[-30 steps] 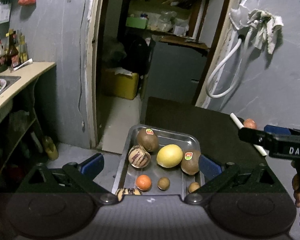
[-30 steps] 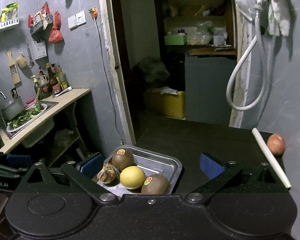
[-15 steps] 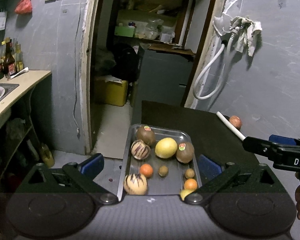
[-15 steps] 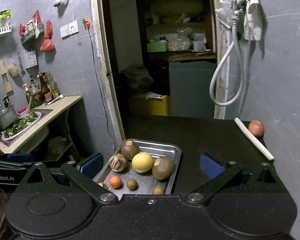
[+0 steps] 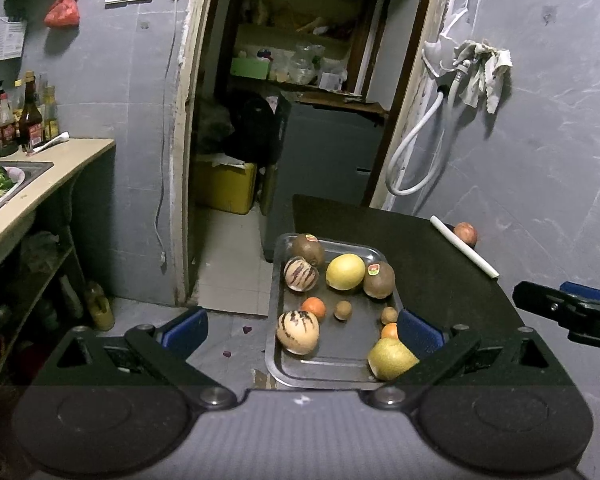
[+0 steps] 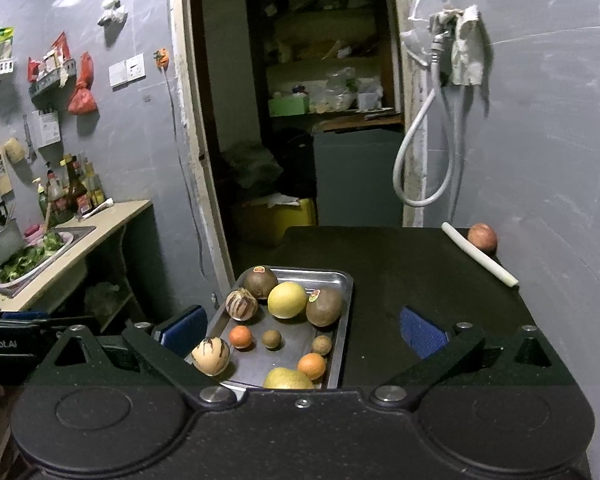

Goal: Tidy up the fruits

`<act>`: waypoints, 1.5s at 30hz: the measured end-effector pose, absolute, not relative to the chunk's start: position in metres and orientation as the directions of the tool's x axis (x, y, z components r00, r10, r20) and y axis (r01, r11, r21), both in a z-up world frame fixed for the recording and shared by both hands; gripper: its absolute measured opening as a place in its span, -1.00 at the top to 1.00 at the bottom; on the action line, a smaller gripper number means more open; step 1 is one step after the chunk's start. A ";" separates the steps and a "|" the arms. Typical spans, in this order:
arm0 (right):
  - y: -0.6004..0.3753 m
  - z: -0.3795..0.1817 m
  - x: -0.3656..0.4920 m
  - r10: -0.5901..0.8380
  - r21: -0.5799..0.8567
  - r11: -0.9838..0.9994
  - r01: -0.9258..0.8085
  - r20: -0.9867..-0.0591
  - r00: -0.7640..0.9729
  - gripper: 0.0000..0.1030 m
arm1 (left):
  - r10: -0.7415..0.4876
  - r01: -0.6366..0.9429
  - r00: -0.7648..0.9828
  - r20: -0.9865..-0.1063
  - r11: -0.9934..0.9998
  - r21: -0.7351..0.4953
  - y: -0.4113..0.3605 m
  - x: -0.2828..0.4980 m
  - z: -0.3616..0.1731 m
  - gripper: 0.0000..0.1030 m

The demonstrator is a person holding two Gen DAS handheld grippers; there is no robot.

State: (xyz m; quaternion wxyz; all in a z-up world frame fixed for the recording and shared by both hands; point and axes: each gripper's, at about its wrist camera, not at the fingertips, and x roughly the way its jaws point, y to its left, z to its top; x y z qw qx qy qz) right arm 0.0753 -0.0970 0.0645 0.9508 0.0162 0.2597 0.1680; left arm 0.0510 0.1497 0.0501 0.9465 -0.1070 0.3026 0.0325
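A steel tray (image 5: 278, 364) (image 6: 346, 292) sits at the left edge of a black table (image 5: 432, 264) (image 6: 400, 264). It holds several fruits: two brown kiwis, a yellow lemon (image 5: 345, 271) (image 6: 287, 299), two striped melons, small oranges, small brown fruits and a yellow pear (image 5: 391, 359). A red apple (image 5: 465, 233) (image 6: 482, 237) lies at the table's far right, beside a white stick (image 5: 464, 246) (image 6: 478, 259). My left gripper (image 5: 302, 330) is open above the tray's near end, holding nothing. My right gripper (image 6: 302, 330) is open too, over the tray's right side and the table.
A doorway to a dim storeroom opens behind the table. A counter (image 5: 40, 184) with a sink, greens and bottles runs along the left wall. A white hose (image 5: 416, 160) and a rag hang on the right wall. Right of the tray the tabletop is bare.
Both grippers have pulled back and risen, so the whole tray and more fruits have come into view. Nothing was gripped.
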 end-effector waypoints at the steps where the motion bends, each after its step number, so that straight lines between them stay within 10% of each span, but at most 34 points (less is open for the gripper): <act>1: -0.097 0.064 0.070 0.321 0.123 0.946 -0.300 -0.484 0.814 -0.99 | -0.006 -0.123 0.817 -0.577 0.975 -0.185 0.151 0.048 0.050 -0.99; 23: -0.097 0.063 -0.019 0.201 0.141 0.977 -0.159 -0.364 0.909 -0.99 | -0.075 0.011 0.894 -0.441 0.989 -0.145 0.152 -0.014 0.047 -0.99; 45: -0.115 0.026 -0.044 0.187 0.123 0.981 -0.152 -0.370 0.910 -0.99 | -0.053 -0.034 0.872 -0.486 0.985 -0.168 0.144 -0.037 0.015 -0.99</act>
